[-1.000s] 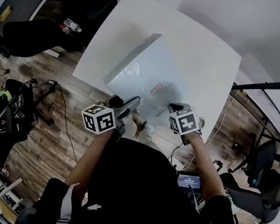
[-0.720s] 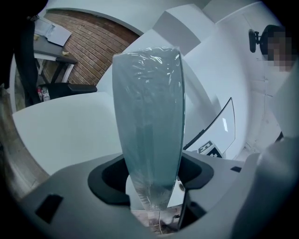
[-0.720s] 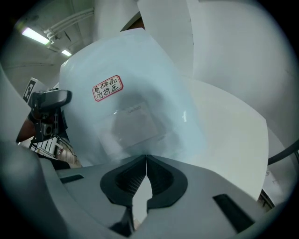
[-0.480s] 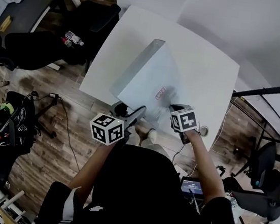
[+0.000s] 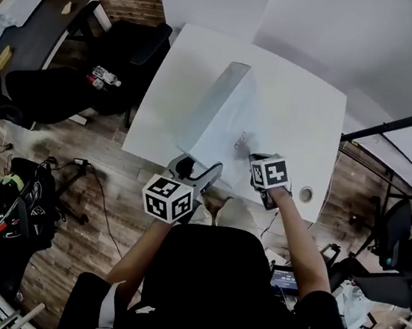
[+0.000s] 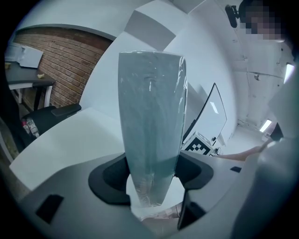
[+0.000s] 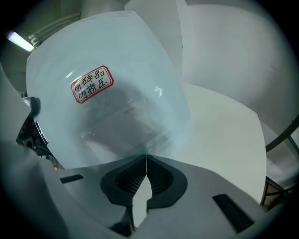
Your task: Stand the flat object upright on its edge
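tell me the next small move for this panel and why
Probably tip the wrapped panel a little more toward vertical: from above its labelled face shows, so it leans. The left gripper clamps its end edge and the shut right gripper braces its face.

In the head view the near corner of the flat object (image 5: pixel 224 113) hides behind the left gripper (image 5: pixel 206 171), and the red label (image 5: pixel 241 140) on its face is too small to read

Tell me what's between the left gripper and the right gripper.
The plastic-wrapped flat panel, tilted up on the white table. The left gripper clamps its near edge, and the right gripper's shut tips sit at its labelled face. The head view shows this.
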